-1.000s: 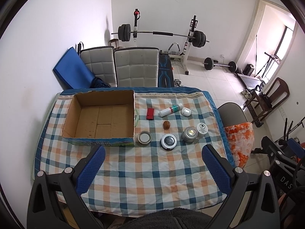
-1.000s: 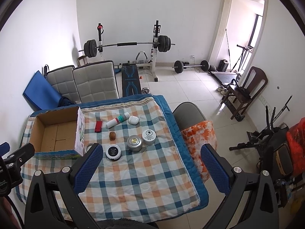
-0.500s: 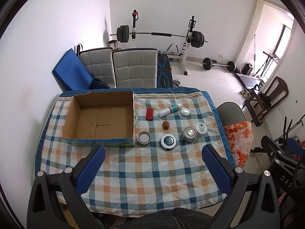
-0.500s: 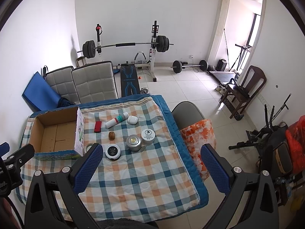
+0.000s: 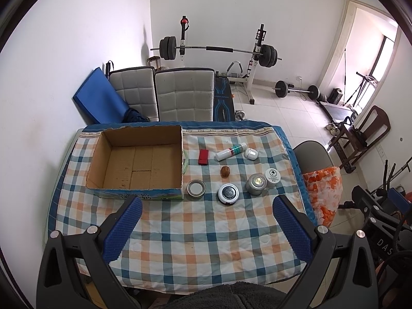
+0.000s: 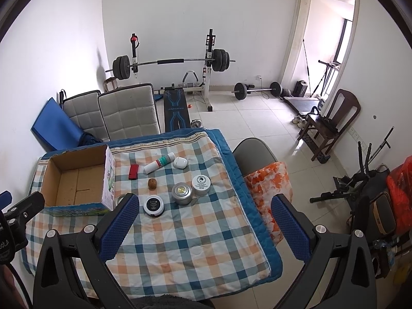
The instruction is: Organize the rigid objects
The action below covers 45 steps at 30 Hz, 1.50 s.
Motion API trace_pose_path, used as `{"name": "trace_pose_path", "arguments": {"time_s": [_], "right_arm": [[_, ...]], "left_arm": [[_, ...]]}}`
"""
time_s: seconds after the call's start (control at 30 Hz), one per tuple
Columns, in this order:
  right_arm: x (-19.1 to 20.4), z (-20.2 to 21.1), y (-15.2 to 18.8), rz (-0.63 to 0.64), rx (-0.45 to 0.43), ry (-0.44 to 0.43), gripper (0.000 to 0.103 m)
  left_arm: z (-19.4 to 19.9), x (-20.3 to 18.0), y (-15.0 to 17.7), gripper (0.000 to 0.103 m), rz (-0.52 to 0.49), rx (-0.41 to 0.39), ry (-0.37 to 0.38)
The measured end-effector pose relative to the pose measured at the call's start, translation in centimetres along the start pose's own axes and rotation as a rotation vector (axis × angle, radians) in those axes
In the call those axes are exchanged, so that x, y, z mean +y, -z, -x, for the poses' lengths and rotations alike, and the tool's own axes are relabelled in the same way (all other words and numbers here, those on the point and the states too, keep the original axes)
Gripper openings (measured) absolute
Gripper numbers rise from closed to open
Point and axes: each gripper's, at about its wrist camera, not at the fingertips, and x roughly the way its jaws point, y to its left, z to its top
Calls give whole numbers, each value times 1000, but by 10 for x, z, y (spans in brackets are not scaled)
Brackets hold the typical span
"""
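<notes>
an open brown cardboard box (image 5: 136,162) sat empty on the left part of the desk's checked blue, orange and white cloth (image 5: 200,234). to its right lay a flat red block (image 5: 203,157), a white tube with a green and red band (image 5: 231,152), a small white case (image 5: 251,153), a brown nut-like ball (image 5: 225,171), an open-topped round tin (image 5: 196,187) just beside the box, a black-lidded round jar (image 5: 228,193), a silver round tin (image 5: 256,184) and a white-lidded jar (image 5: 273,177). both the left tongs (image 5: 207,228) and the right tongs (image 6: 203,225) hung wide apart above the near edge, gripping nothing.
</notes>
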Motion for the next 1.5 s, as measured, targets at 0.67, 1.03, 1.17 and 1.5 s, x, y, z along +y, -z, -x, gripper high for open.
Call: {"name": "trace_pose_path", "arguments": {"time_s": [0.67, 1.03, 1.17, 1.5], "right_arm": [[-1, -18, -4, -9, 38, -20, 103], [-3, -192, -57, -47, 355, -95, 103], [-1, -292, -62, -6, 466, -42, 103], [44, -455, -3, -76, 796, -194, 88]], "left_arm": [[-28, 10, -37, 103, 20, -22, -44], [-195, -23, -112, 103, -71, 88, -124], [-287, -47, -121, 103, -162, 198, -174], [-399, -49, -54, 103, -177, 465, -245]]}}
